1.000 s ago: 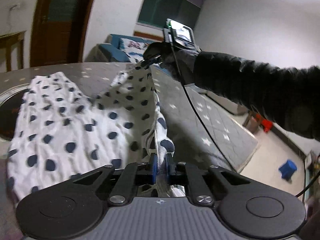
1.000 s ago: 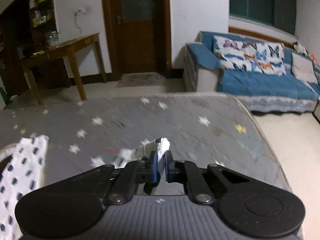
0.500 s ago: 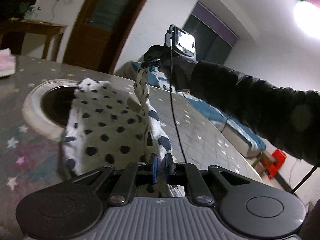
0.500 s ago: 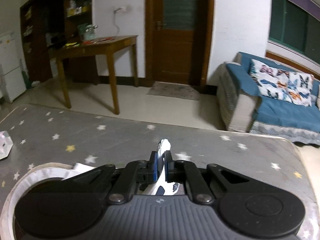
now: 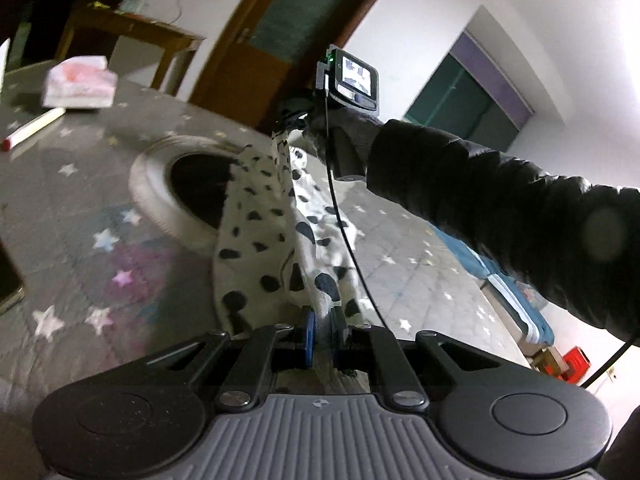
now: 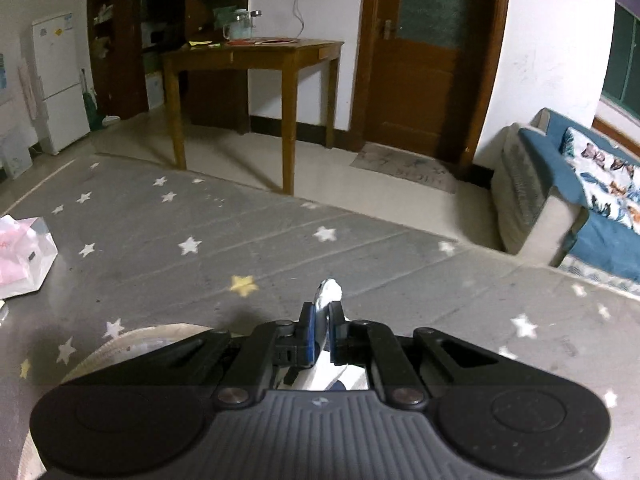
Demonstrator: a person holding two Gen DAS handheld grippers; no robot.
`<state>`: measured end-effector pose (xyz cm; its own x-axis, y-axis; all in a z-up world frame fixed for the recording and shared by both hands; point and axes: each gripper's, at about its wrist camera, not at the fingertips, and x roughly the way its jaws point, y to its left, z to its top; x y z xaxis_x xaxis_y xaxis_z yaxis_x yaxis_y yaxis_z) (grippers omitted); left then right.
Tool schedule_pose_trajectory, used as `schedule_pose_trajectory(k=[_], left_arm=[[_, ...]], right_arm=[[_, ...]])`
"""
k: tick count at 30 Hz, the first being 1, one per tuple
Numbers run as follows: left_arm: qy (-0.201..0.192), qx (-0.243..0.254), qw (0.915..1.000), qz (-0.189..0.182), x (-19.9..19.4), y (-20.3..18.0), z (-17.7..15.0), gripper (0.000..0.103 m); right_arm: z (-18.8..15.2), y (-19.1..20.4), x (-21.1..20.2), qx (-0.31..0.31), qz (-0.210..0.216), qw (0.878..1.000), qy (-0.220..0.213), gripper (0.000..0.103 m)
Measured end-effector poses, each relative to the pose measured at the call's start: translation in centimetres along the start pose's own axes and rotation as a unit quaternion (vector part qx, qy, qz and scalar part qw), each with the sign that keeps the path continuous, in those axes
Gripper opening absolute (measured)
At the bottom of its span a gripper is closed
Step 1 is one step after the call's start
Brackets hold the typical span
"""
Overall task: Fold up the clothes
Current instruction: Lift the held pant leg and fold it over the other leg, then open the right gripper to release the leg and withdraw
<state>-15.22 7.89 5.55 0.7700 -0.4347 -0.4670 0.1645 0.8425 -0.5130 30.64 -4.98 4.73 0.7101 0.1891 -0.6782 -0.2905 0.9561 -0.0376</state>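
A white garment with dark blue dots point(image 5: 260, 232) hangs stretched between my two grippers above the grey star-patterned table point(image 5: 80, 200). My left gripper point(image 5: 323, 326) is shut on its near edge. My right gripper point(image 5: 286, 120), held by a black-sleeved arm, is shut on the far corner and holds it up. In the right wrist view the right gripper point(image 6: 323, 320) pinches a white tip of the garment point(image 6: 329, 290). The cloth drapes partly over a round white-rimmed dark hole point(image 5: 192, 178) in the table.
A pink-and-white packet point(image 5: 80, 84) and a white marker point(image 5: 32, 130) lie at the table's far left; the packet also shows in the right wrist view point(image 6: 20, 256). A dark flat device point(image 5: 8, 280) sits at the left edge. A wooden side table point(image 6: 256, 60) and a blue sofa point(image 6: 592, 200) stand beyond.
Both grippers have swung left over the table with the garment, lifting and folding it across. The cloth that lay spread out now hangs in a narrow band over the round hole.
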Motion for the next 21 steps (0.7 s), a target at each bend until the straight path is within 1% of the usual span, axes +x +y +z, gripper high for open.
schedule_pose_trajectory(k=[3, 5, 7, 8, 10, 11, 12, 14, 15, 18, 21], left_arm=[[0.003, -0.013, 0.9998, 0.011, -0.3, 0.8, -0.4, 0.009], [0.007, -0.021, 0.9996, 0.017, -0.4, 1.2, -0.7, 0.009], [0.014, -0.023, 0.9994, 0.023, -0.3, 1.5, -0.8, 0.011], [0.016, -0.023, 0.9992, 0.027, -0.3, 1.6, -0.8, 0.013], [0.015, -0.017, 0.9993, 0.031, -0.5, 1.7, -0.7, 0.013], [0.013, -0.014, 0.9993, 0.033, -0.6, 1.7, -0.6, 0.015], [0.009, -0.009, 0.9993, 0.035, -0.8, 1.7, -0.5, 0.025], [0.001, -0.001, 0.9992, 0.041, -1.3, 1.7, -0.3, 0.037], [-0.002, 0.002, 0.9990, 0.044, -1.5, 1.8, -0.2, 0.039], [-0.015, 0.012, 0.9985, 0.052, -2.1, 1.7, 0.3, 0.040], [-0.030, 0.022, 0.9980, 0.052, -2.5, 1.3, 1.1, 0.039]], right_arm=[[-0.4, 0.6, 0.6, 0.007, 0.032, 0.999, 0.002, 0.009], [-0.6, 0.9, 0.5, 0.008, 0.049, 0.999, 0.003, 0.015], [-0.7, 1.0, -0.2, -0.002, 0.056, 0.998, 0.003, 0.019], [-0.7, 0.8, -0.7, -0.009, 0.059, 0.998, 0.004, 0.026], [-0.8, 0.3, -1.9, -0.021, 0.065, 0.998, 0.004, 0.037], [-0.9, -0.2, -2.6, -0.025, 0.067, 0.997, 0.004, 0.037], [-1.2, -0.7, -3.3, -0.028, 0.072, 0.997, 0.005, 0.038], [-1.9, -1.8, -4.8, -0.031, 0.081, 0.996, 0.009, 0.044], [-2.4, -2.5, -5.6, -0.033, 0.085, 0.996, 0.012, 0.045], [-4.4, -4.3, -7.9, -0.047, 0.095, 0.994, 0.020, 0.045], [-6.8, -6.4, -10.0, -0.050, 0.103, 0.993, 0.031, 0.045]])
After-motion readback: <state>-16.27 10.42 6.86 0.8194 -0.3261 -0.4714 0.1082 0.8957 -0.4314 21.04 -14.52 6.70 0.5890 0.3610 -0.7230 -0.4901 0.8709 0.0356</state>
